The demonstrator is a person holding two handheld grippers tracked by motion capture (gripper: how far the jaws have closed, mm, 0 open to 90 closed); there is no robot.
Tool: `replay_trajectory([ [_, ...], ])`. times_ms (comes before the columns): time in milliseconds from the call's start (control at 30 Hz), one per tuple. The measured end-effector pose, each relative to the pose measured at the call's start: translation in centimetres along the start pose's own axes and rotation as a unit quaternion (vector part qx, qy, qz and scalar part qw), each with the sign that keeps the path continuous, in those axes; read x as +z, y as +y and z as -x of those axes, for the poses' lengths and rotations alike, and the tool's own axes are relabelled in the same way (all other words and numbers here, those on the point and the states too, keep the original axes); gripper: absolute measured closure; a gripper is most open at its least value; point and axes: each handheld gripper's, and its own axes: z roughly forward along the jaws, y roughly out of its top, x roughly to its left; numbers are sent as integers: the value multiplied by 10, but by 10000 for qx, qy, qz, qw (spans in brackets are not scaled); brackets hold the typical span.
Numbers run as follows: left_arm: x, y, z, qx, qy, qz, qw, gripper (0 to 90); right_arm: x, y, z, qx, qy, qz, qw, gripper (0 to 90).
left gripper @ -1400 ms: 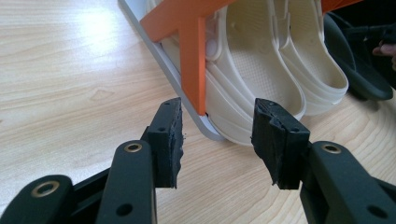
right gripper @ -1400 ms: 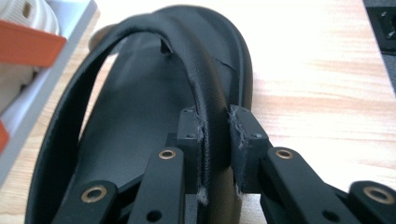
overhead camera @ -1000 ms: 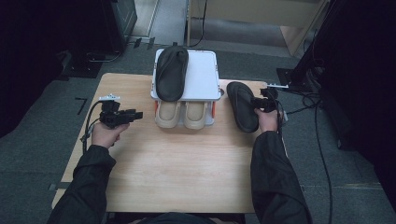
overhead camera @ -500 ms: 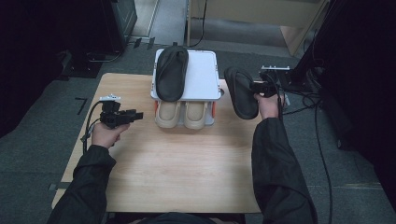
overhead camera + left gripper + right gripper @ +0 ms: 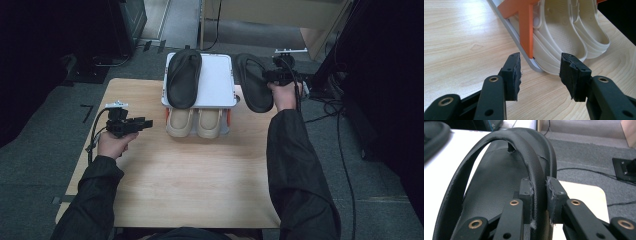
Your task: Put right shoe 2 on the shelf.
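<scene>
Pinched black flip-flop [image 5: 252,82] by its strap [image 5: 534,177] in right gripper [image 5: 539,187]; could slip off beside shoe rack [image 5: 220,85]. Left gripper [image 5: 540,75] spread, empty.

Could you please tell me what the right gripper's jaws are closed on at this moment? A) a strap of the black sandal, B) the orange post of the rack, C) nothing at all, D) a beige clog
A: in the right gripper view the right gripper has its jaws pinched on a strap of the black sandal, which it holds beside the rack's white top shelf in the high view.
</scene>
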Motion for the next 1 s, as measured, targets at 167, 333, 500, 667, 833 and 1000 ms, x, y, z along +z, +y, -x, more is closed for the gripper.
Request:
replay_trajectory([
  [167,0,0,1,10,-70,16,10000,511,0,15,-20,-135,105,55,9998,765],
  [333,1,0,1,12,-92,37,10000,511,11,22,-42,-265,160,0,9995,764],
  [500,2,-1,0,20,-121,-37,9999,509,24,24,-59,-344,209,-50,9992,763],
  [667,4,-2,0,50,-140,-91,9998,509,36,24,-73,-331,238,-147,9991,760],
  [833,3,-1,1,56,-146,-73,9999,509,44,24,-87,-376,270,-167,9988,753],
  [1000,2,-2,-1,40,-122,-67,9999,509,44,22,-96,-380,394,-177,9983,725],
])
